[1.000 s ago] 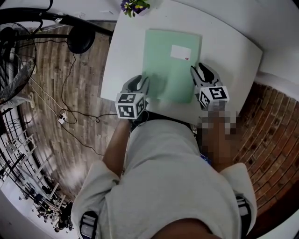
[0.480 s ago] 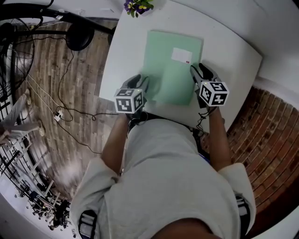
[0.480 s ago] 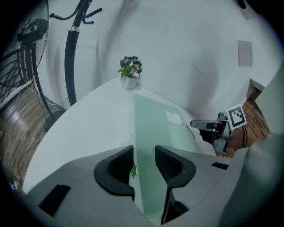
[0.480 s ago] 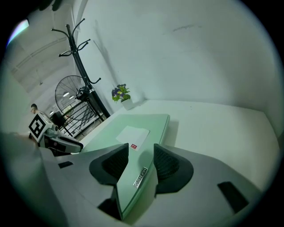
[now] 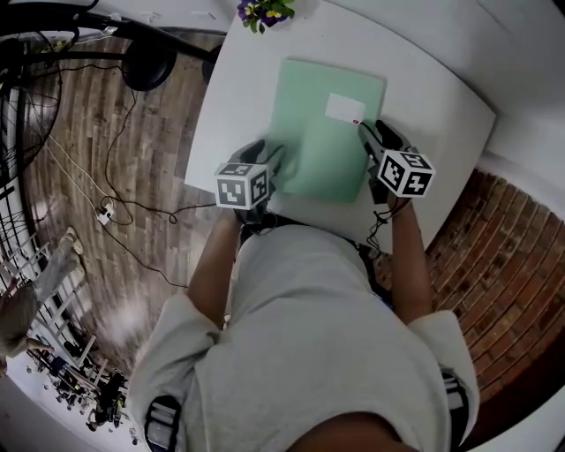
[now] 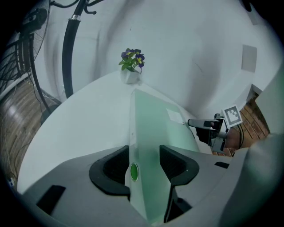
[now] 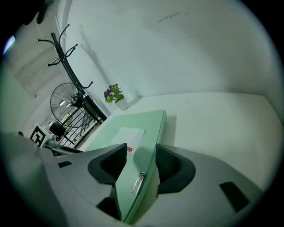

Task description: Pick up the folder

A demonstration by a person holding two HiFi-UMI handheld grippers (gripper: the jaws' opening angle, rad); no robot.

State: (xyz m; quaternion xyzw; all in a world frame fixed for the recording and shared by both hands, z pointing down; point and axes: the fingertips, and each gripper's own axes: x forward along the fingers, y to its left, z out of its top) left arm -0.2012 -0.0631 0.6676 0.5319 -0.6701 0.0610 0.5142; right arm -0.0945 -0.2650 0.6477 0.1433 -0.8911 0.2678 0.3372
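- Pale green folder (image 5: 322, 141) lies flat on the white table (image 5: 433, 97). Its near short edge faces the person, and a white label (image 5: 344, 108) sits near its right edge.
- Left gripper (image 5: 274, 154) is at the folder's near-left corner. Its fingers (image 6: 175, 164) are released and have just been opening. The folder's left edge runs between them, but the pads are not pinching it.
- Right gripper (image 5: 371, 134) is at the near-right corner. Its fingers (image 7: 171, 166) are also released and have just been opening, with the folder's right edge between them and not clamped.
- Handling, as a judgement: the folder is thin, light and bendy, and its smooth cover is likely slick. It would sag from 1 corner, so the 2 long edges near the corners are the better hold. Since it lies flat, 1 finger on each side must get under the edge.
- Potted purple flowers (image 5: 262, 11) stand at the table's far edge, near the folder's far-left corner but apart from it.
- Cables (image 5: 132, 194) run across the floor, well clear. Nothing lies on the folder and nothing blocks a lift.
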